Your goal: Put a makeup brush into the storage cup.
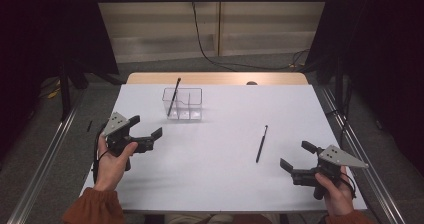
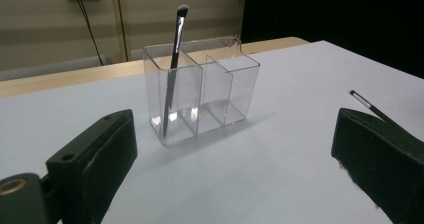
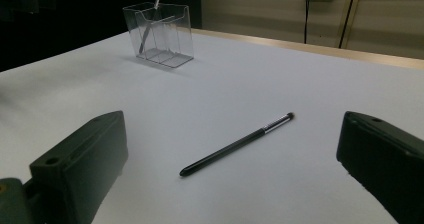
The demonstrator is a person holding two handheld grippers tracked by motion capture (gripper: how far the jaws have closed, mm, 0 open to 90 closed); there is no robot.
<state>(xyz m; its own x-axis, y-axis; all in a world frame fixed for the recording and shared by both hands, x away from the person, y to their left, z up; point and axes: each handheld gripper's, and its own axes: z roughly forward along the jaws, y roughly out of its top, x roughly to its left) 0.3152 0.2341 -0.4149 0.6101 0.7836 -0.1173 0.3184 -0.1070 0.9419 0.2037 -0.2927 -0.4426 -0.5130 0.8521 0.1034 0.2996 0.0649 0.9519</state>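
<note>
Right gripper (image 1: 295, 157), fingers spread, empty, low over desk (image 1: 225, 179); black brush (image 1: 261, 143) flat just ahead. Left gripper (image 1: 147, 132), fingers spread, empty, facing clear organizer (image 1: 183, 104) holding upright brush (image 1: 173, 97).

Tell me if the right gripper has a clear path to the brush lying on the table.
Probably yes. The right gripper is open, and the brush lies flat on bare table ahead of its jaws, with nothing between them.

White table (image 1: 220, 174): clear organizer (image 1: 183, 104) near far edge (3 compartments), black brush (image 1: 261, 143) lying flat right of centre.
</note>
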